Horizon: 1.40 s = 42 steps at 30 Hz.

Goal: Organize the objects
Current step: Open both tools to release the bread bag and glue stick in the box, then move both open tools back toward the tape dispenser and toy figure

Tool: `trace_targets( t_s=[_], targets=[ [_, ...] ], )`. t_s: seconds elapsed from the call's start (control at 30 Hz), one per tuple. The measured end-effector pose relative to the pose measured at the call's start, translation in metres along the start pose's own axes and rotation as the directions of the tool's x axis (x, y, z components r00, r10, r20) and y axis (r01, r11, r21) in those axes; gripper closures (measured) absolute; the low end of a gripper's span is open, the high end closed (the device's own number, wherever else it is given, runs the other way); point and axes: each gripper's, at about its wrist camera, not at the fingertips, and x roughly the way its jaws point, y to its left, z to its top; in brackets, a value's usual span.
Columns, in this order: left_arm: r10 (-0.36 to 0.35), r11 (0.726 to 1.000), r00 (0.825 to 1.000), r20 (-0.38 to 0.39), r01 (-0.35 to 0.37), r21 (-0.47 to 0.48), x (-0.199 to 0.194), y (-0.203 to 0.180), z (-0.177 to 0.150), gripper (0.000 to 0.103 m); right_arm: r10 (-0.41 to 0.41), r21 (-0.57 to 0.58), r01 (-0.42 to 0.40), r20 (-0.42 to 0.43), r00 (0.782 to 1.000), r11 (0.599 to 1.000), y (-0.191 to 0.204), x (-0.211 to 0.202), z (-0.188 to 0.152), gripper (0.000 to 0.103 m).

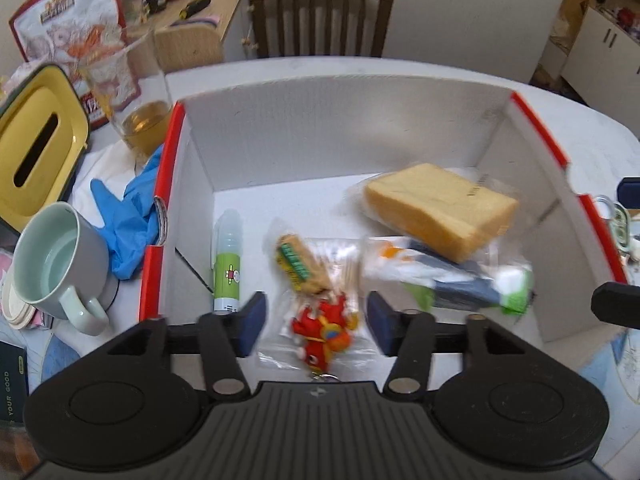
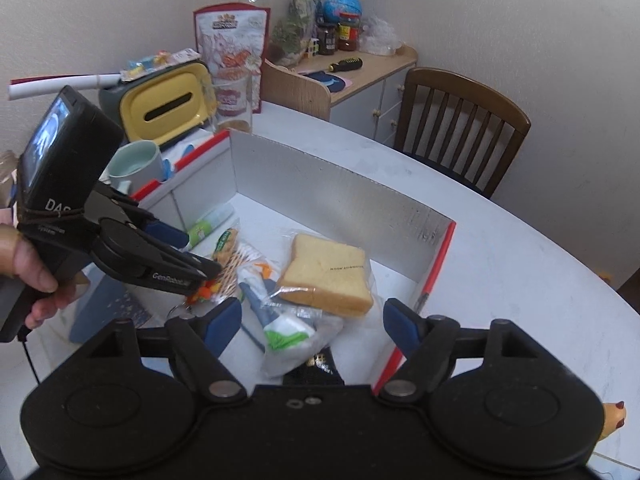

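A white cardboard box with red edges (image 1: 400,128) (image 2: 340,200) lies open on the table. In it are a glue stick (image 1: 227,262) (image 2: 206,229), a packet of toothpicks (image 1: 304,264) (image 2: 228,248), a bagged red keychain toy (image 1: 322,330) (image 2: 204,291), a bagged slice of bread (image 1: 440,208) (image 2: 328,274) and a green-and-white tube packet (image 1: 460,280) (image 2: 284,324). My left gripper (image 1: 316,322) (image 2: 200,256) is open over the red toy, which lies between its blue pads without touching them. My right gripper (image 2: 312,326) is open and empty above the box's near side.
Left of the box stand a mug (image 1: 52,264) (image 2: 136,162), a blue glove (image 1: 124,220), a glass of tea (image 1: 132,96) and a yellow tissue box (image 1: 36,144) (image 2: 164,106). A wooden chair (image 1: 320,16) (image 2: 460,120) stands behind the table. Keys (image 1: 618,224) lie right of the box.
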Motion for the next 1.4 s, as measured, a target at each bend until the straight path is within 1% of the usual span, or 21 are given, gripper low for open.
trace_targets(
  t_s=[0.07, 0.1, 0.43, 0.6, 0.67, 0.77, 0.87, 0.93, 0.97, 1.0, 1.07, 1.13, 1.2, 1.3, 1.4],
  targets=[
    [0.017, 1.000, 0.999, 0.031, -0.018, 0.024, -0.011, -0.008, -0.004, 0.037, 0.001, -0.005, -0.001, 0.012, 1.000, 1.000, -0.002, -0.009, -0.004, 0.024],
    [0.015, 0.999, 0.999, 0.041, -0.016, 0.032, -0.016, -0.012, -0.006, 0.037, 0.002, -0.005, -0.002, 0.018, 1.000, 1.000, -0.003, -0.014, -0.006, 0.024],
    [-0.043, 0.999, 0.990, 0.136, 0.040, 0.025, -0.064, -0.051, -0.020, 0.036, 0.015, 0.038, -0.017, 0.075, 0.997, 0.999, -0.026, -0.056, -0.033, 0.020],
    [-0.062, 0.998, 0.980, 0.191, 0.057, 0.034, -0.088, -0.078, -0.025, 0.031, 0.015, 0.053, -0.020, 0.104, 0.994, 0.998, -0.039, -0.078, -0.051, 0.020],
    [-0.076, 0.997, 0.976, 0.205, 0.072, 0.027, -0.096, -0.088, -0.026, 0.026, 0.010, 0.056, -0.017, 0.116, 0.993, 0.998, -0.045, -0.087, -0.059, 0.019],
    [-0.103, 0.995, 0.969, 0.223, 0.101, 0.020, -0.105, -0.103, -0.028, 0.026, 0.002, 0.069, -0.011, 0.130, 0.991, 0.998, -0.055, -0.101, -0.072, 0.019],
    [-0.135, 0.991, 0.964, 0.227, 0.133, 0.022, -0.110, -0.120, -0.028, 0.025, -0.016, 0.087, 0.004, 0.142, 0.990, 0.996, -0.069, -0.114, -0.087, 0.019],
    [-0.156, 0.988, 0.960, 0.233, 0.153, 0.033, -0.112, -0.134, -0.030, 0.023, -0.034, 0.105, 0.019, 0.146, 0.989, 0.994, -0.080, -0.122, -0.098, 0.019],
    [-0.169, 0.986, 0.957, 0.234, 0.164, 0.039, -0.112, -0.141, -0.031, 0.018, -0.044, 0.114, 0.028, 0.146, 0.988, 0.993, -0.086, -0.126, -0.103, 0.019],
    [-0.181, 0.983, 0.954, 0.238, 0.176, 0.045, -0.112, -0.148, -0.032, 0.016, -0.056, 0.120, 0.039, 0.146, 0.988, 0.992, -0.092, -0.129, -0.109, 0.019],
    [-0.197, 0.980, 0.949, 0.247, 0.189, 0.055, -0.111, -0.163, -0.033, 0.016, -0.079, 0.135, 0.060, 0.142, 0.987, 0.989, -0.104, -0.135, -0.121, 0.019],
    [-0.206, 0.978, 0.947, 0.248, 0.197, 0.060, -0.108, -0.178, -0.033, 0.013, -0.099, 0.149, 0.079, 0.133, 0.986, 0.986, -0.116, -0.139, -0.132, 0.019],
    [-0.222, 0.975, 0.943, 0.248, 0.211, 0.069, -0.104, -0.192, -0.033, 0.005, -0.124, 0.162, 0.104, 0.122, 0.985, 0.981, -0.126, -0.141, -0.144, 0.019],
    [-0.255, 0.967, 0.933, 0.255, 0.242, 0.082, -0.099, -0.212, -0.033, 0.003, -0.156, 0.179, 0.136, 0.102, 0.983, 0.974, -0.142, -0.143, -0.160, 0.019],
    [-0.267, 0.964, 0.928, 0.259, 0.253, 0.084, -0.092, -0.233, -0.033, 0.002, -0.183, 0.193, 0.164, 0.083, 0.980, 0.967, -0.157, -0.144, -0.174, 0.019]
  ],
)
